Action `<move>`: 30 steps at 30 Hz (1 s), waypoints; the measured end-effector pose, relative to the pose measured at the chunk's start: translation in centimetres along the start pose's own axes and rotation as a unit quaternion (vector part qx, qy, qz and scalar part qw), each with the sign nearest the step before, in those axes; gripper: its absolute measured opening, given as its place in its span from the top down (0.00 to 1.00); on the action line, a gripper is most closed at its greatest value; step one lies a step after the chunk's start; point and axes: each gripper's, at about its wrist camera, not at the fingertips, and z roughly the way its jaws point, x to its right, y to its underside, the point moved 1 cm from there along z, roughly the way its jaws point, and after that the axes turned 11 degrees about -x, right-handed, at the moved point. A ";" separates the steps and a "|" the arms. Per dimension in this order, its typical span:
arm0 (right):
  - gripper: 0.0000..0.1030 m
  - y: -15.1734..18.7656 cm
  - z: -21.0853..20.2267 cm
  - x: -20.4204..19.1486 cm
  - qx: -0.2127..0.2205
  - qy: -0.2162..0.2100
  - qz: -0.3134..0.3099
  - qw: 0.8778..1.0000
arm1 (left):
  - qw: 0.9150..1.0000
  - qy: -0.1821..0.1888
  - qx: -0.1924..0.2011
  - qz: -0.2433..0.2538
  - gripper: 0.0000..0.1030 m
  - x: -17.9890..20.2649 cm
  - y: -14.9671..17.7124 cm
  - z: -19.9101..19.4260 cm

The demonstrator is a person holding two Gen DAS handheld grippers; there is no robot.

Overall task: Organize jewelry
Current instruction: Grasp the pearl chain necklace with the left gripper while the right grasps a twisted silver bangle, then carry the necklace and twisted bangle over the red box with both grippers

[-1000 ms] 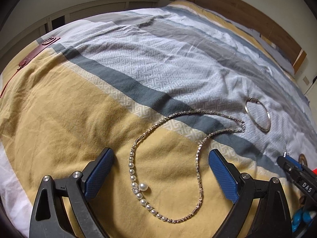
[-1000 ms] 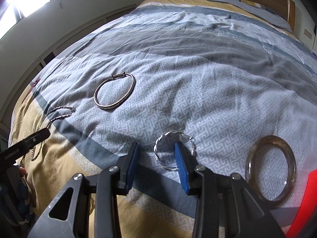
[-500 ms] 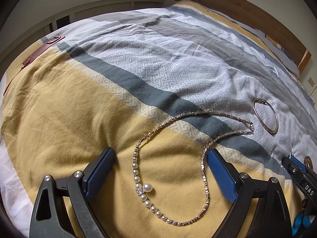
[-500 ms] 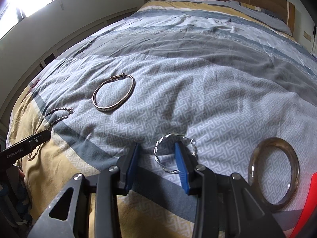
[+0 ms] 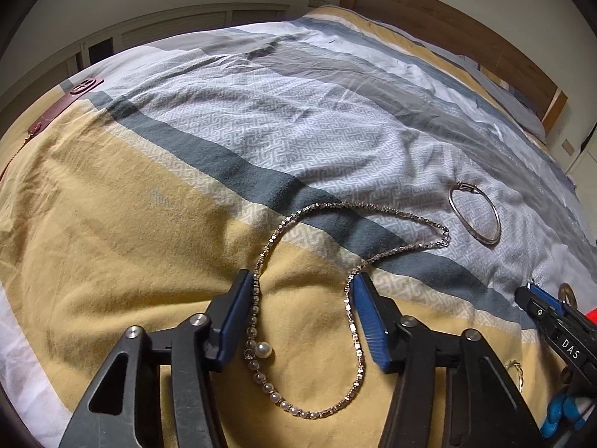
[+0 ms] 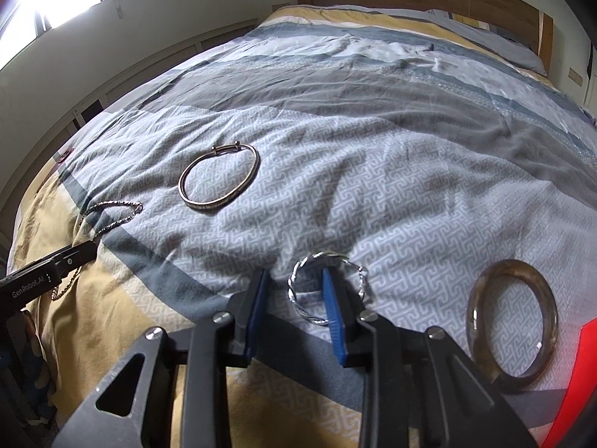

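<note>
The left wrist view shows the left gripper [image 5: 300, 311] low over the bed [image 5: 112, 224], with the pearl necklace [image 5: 352, 330] lying flat in a loop on the yellow part of the cover. The two long sides of the loop run up and away from the fingers [image 5: 233, 321], one side by each blue pad, and the pearl end curls back toward the camera. The jaws are closing, and both sides of the necklace sit between them. The pads look to be just touching the strands but not yet squeezing them.

The right wrist view shows the right gripper [image 6: 294, 308] over the twisted silver bracelet [image 6: 298, 298], which lies to the right of the necklace on the grey patterned part. Its right finger stands inside the ring and its left finger outside, so the near-left side of the ring is between them. These jaws are closing too, with a gap left beside the wire.

A thin gold bangle [image 6: 218, 177] lies beyond the necklace, and a thick brown bangle [image 6: 513, 324] lies farthest right of it.
</note>
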 end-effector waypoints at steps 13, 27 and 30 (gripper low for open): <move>0.89 0.6 -0.4 0.2 -0.006 -0.056 0.031 0.998 | 0.998 0.060 -0.008 -0.024 0.86 -1.0 0.0 -0.3; 0.94 1.2 -1.3 -0.2 -0.007 -0.068 0.038 0.997 | 0.996 0.077 -0.014 -0.031 0.93 -1.2 0.1 -1.3; 0.94 1.4 -1.8 -0.5 -0.006 -0.069 0.036 0.997 | 0.997 0.073 -0.008 -0.030 0.93 -1.1 0.1 -1.9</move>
